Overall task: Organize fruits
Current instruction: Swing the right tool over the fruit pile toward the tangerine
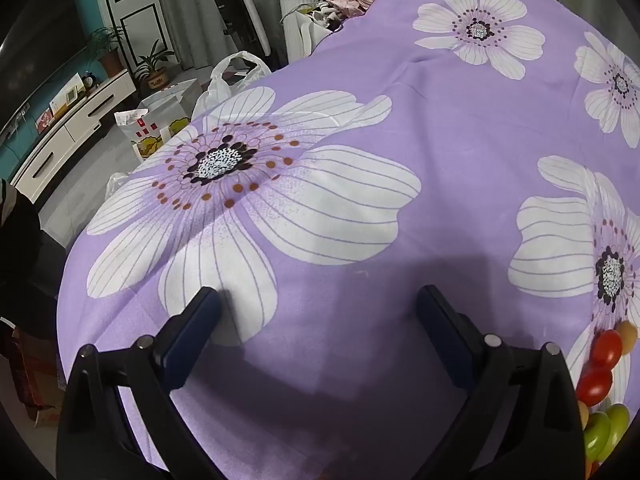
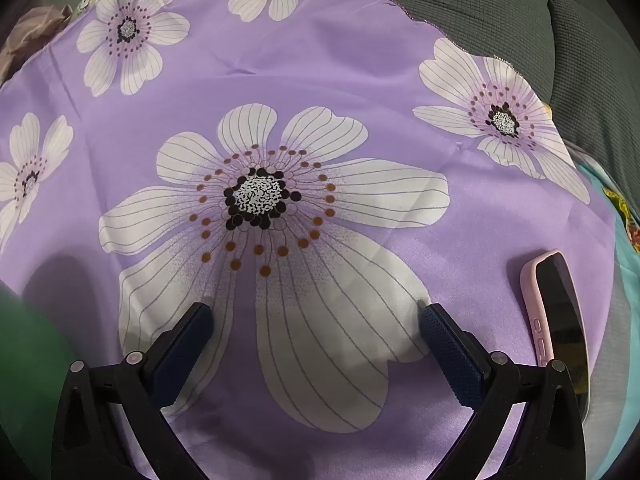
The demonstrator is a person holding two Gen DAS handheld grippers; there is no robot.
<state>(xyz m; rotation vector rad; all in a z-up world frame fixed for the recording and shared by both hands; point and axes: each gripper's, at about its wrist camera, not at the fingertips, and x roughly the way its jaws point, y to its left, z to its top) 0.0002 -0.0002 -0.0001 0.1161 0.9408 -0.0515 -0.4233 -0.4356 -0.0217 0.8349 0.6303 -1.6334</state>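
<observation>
The left gripper [image 1: 318,300] and right gripper [image 2: 316,316] both hang wide apart, grasping nothing. The small tomatoes [image 1: 600,368] and green fruits [image 1: 604,428] at the near right look smooth, soft and easily crushed, so each probably wants a gentle pinch across its middle.

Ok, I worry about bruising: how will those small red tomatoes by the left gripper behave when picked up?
The small glossy red tomatoes look smooth and oval, so they would probably slip or roll between hard fingers. They sit on soft purple flowered cloth, which may slow rolling. Their thin skin likely splits under firm squeezing.
</observation>
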